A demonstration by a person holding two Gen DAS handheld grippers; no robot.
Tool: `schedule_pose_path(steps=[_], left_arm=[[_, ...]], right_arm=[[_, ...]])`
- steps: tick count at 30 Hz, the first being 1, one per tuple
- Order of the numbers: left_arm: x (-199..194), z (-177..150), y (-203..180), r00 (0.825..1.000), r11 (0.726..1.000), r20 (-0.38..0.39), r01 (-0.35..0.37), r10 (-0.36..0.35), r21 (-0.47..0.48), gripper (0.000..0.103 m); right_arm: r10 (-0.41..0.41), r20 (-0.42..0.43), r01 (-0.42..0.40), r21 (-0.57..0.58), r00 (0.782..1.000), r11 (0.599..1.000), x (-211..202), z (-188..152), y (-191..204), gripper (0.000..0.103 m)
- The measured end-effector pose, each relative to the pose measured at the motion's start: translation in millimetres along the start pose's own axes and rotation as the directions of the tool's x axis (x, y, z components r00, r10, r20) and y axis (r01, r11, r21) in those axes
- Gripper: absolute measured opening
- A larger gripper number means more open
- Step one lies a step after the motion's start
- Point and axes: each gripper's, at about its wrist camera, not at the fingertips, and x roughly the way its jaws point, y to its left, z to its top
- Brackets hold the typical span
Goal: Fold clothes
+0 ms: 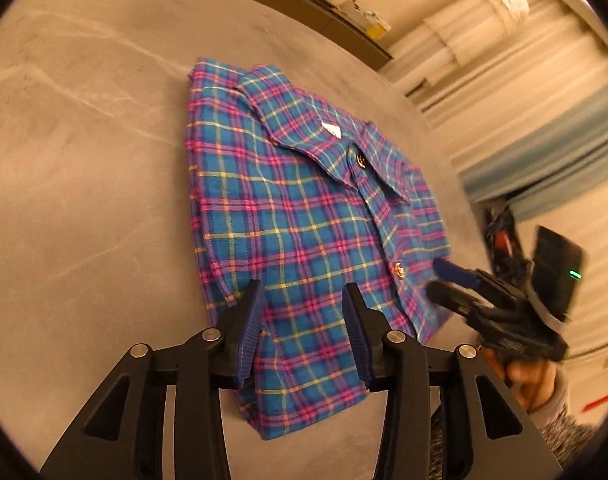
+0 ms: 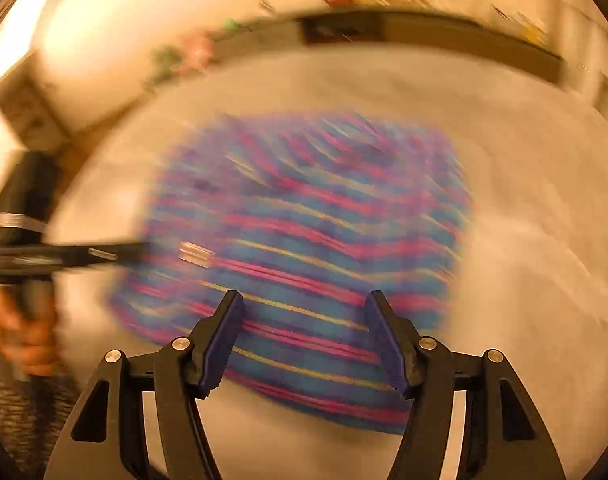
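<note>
A blue, pink and yellow plaid shirt (image 1: 304, 216) lies folded into a neat rectangle on the grey table (image 1: 83, 160), collar up and buttons showing. My left gripper (image 1: 304, 292) is open and empty, just above the shirt's near edge. My right gripper (image 1: 438, 276) shows at the shirt's right edge in the left wrist view, jaws apart. In the right wrist view, which is blurred by motion, the right gripper (image 2: 304, 300) is open over the shirt (image 2: 312, 240), and the left gripper (image 2: 139, 250) reaches in from the left.
The round grey table's edge (image 1: 456, 168) curves close behind the shirt. White rolls and a blue band (image 1: 544, 152) stand beyond it at the right. A dark shelf with clutter (image 1: 316, 12) runs along the back.
</note>
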Motion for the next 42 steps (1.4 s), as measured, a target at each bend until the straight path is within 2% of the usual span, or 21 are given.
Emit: schedule_pose_path(steps=[2, 4, 7, 9, 11, 12, 15, 16, 17, 19, 21, 22, 24, 26, 28, 31, 33, 34, 37, 39, 42], left_arm=[[1, 1, 3, 1.0, 1.0, 0.005, 0.003, -0.003, -0.001, 0.031], [3, 11, 16, 1.0, 1.0, 0.023, -0.007, 0.007, -0.013, 0.022], [12, 39, 24, 0.997, 0.999, 0.055, -0.051, 0.052, -0.004, 0.019], [11, 52, 27, 0.988, 0.991, 0.077, -0.128, 0.131, -0.037, 0.014], [3, 59, 24, 0.973, 0.98, 0.118, -0.191, 0.196, -0.058, 0.026], [-7, 59, 18, 0.965, 0.977, 0.155, -0.207, 0.214, -0.056, 0.026], [-32, 49, -23, 0.963, 0.992, 0.253, -0.113, 0.097, 0.051, 0.033], [-32, 44, -37, 0.966, 0.991, 0.254, -0.079, 0.049, 0.108, 0.04], [-25, 41, -51, 0.97, 0.985, 0.239, -0.081, 0.042, 0.155, 0.045], [2, 33, -56, 0.98, 0.971, 0.159, -0.152, 0.123, 0.187, 0.045], [34, 31, -34, 0.976, 0.971, 0.06, -0.216, 0.211, 0.105, 0.044], [37, 31, -26, 0.975, 0.973, 0.057, -0.218, 0.214, 0.079, 0.037], [37, 30, -18, 0.977, 0.978, 0.082, -0.202, 0.197, 0.048, 0.037], [38, 30, -15, 0.975, 0.978, 0.081, -0.207, 0.205, 0.015, 0.037], [40, 27, -26, 0.957, 0.961, 0.102, -0.276, 0.272, 0.024, 0.041], [45, 24, -55, 0.903, 0.908, 0.172, -0.412, 0.395, 0.08, 0.056], [46, 20, -76, 0.872, 0.876, 0.217, -0.47, 0.44, 0.113, 0.064], [44, 18, -80, 0.867, 0.871, 0.222, -0.478, 0.446, 0.116, 0.066], [37, 8, -81, 0.888, 0.896, 0.204, -0.436, 0.412, 0.086, 0.068], [33, -3, -81, 0.904, 0.916, 0.196, -0.398, 0.381, 0.055, 0.068], [18, -23, -78, 0.912, 0.929, 0.198, -0.37, 0.36, 0.014, 0.079]], right_arm=[[0.01, 0.017, -0.01, 0.002, 1.0, 1.0, 1, -4, -4, 0.065], [-0.039, 0.024, 0.04, -0.032, 0.999, 0.999, -2, -1, 6, 0.065], [-0.041, 0.031, 0.043, -0.036, 0.999, 0.998, 4, 19, 1, 0.067], [-0.012, 0.013, 0.013, -0.035, 1.0, 0.999, 7, 34, -7, 0.067], [0.017, -0.004, -0.017, -0.034, 1.0, 0.999, 10, 50, -16, 0.067], [0.032, -0.013, -0.032, -0.033, 0.999, 0.999, 11, 58, -20, 0.067], [0.076, -0.037, -0.077, -0.03, 0.996, 0.997, 15, 82, -33, 0.067], [0.092, 0.015, -0.091, -0.048, 0.996, 0.995, 1, 87, -34, 0.067], [0.094, 0.051, -0.092, -0.053, 0.994, 0.994, -6, 92, -35, 0.067], [0.085, 0.101, -0.078, -0.068, 0.991, 0.995, -7, 103, -37, 0.067], [0.061, 0.131, -0.05, -0.086, 0.99, 0.995, 4, 114, -41, 0.067], [0.021, 0.086, -0.015, -0.075, 0.996, 0.997, 17, 113, -48, 0.067], [-0.055, -0.004, 0.055, -0.057, 0.998, 0.997, 44, 110, -63, 0.066], [-0.06, 0.019, 0.061, -0.044, 0.998, 0.997, 41, 112, -68, 0.066], [-0.065, 0.043, 0.065, -0.013, 0.997, 0.998, 20, 116, -67, 0.065], [-0.064, 0.107, 0.069, -0.039, 0.992, 0.997, -13, 104, -45, 0.066], [-0.063, 0.15, 0.072, -0.056, 0.987, 0.996, -36, 95, -30, 0.074], [-0.066, 0.159, 0.077, -0.067, 0.985, 0.995, -52, 80, -20, 0.075], [-0.102, 0.181, 0.121, -0.102, 0.978, 0.987, -85, 30, -15, 0.076], [-0.126, 0.199, 0.149, -0.103, 0.972, 0.983, -86, 8, -7, 0.076], [-0.151, 0.209, 0.172, -0.088, 0.966, 0.981, -93, -12, 4, 0.076]])
